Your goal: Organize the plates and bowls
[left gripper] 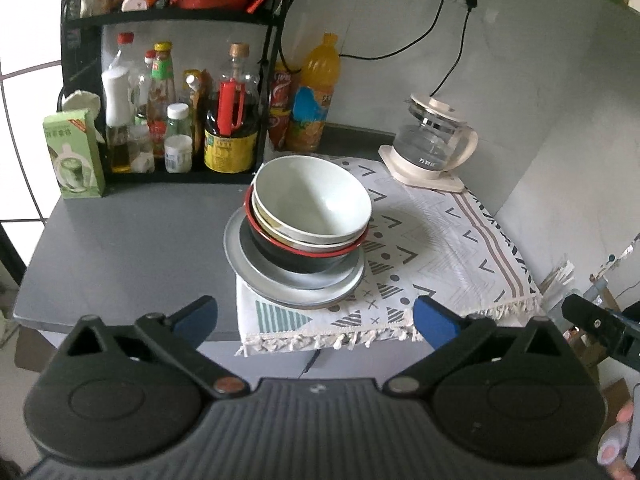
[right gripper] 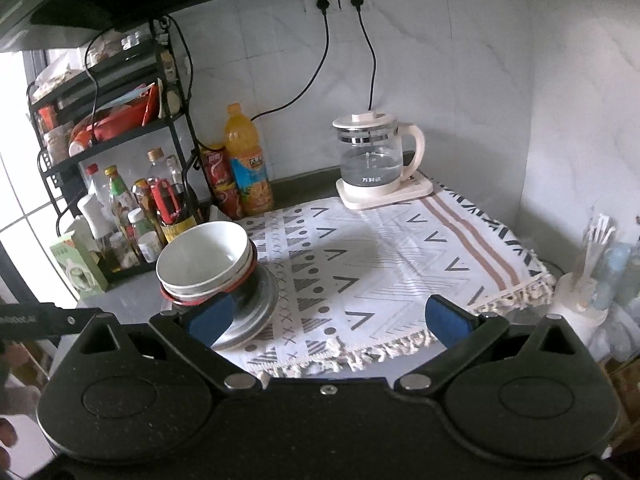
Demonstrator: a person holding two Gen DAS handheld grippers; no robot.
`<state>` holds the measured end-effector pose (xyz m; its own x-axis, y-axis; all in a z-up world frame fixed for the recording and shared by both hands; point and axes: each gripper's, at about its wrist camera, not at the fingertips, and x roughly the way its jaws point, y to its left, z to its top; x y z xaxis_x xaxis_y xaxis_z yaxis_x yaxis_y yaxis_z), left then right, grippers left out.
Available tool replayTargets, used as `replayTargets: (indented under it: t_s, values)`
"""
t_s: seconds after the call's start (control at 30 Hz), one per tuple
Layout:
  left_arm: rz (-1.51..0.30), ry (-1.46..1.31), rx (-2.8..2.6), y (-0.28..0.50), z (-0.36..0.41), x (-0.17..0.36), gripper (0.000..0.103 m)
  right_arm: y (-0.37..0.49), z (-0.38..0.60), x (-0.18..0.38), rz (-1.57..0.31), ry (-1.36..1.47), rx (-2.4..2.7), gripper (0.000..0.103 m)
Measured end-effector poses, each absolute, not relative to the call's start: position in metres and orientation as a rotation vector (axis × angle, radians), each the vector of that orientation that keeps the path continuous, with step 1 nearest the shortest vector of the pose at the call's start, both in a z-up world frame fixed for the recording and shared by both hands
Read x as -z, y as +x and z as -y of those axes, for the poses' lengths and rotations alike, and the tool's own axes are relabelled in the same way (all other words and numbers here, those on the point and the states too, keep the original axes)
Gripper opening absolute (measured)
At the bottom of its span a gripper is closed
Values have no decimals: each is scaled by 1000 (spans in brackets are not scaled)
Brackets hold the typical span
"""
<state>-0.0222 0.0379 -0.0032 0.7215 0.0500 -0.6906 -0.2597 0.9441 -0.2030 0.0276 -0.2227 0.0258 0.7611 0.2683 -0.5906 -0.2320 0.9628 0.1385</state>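
Note:
A stack stands at the left edge of the patterned cloth [left gripper: 440,240]: grey plates [left gripper: 280,284] at the bottom, a black bowl with a red rim [left gripper: 276,256] on them, and white bowls [left gripper: 316,200] nested on top, tilted. The stack also shows in the right wrist view [right gripper: 204,264]. My left gripper [left gripper: 316,320] is open and empty, just in front of the stack, near the counter's front edge. My right gripper [right gripper: 328,320] is open and empty, to the right of the stack, over the cloth's front edge.
A black rack [left gripper: 180,80] with several sauce bottles stands at the back left, with a green carton [left gripper: 74,156] beside it. An orange juice bottle [left gripper: 316,92] and a glass kettle [left gripper: 436,140] stand at the back. Cables hang from wall sockets [right gripper: 340,0].

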Motion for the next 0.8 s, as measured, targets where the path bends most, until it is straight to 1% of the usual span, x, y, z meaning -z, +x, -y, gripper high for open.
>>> replayTargets:
  t_s: [0.6,0.8]
  values:
    - [-677,-188,-226,-96,-50,-14,103,-19,220,-32,-645,51,-246,103]
    - [-665,-169,-254,-111,-52,-18,103,-33,213,-30,-625,-5,-249,103]
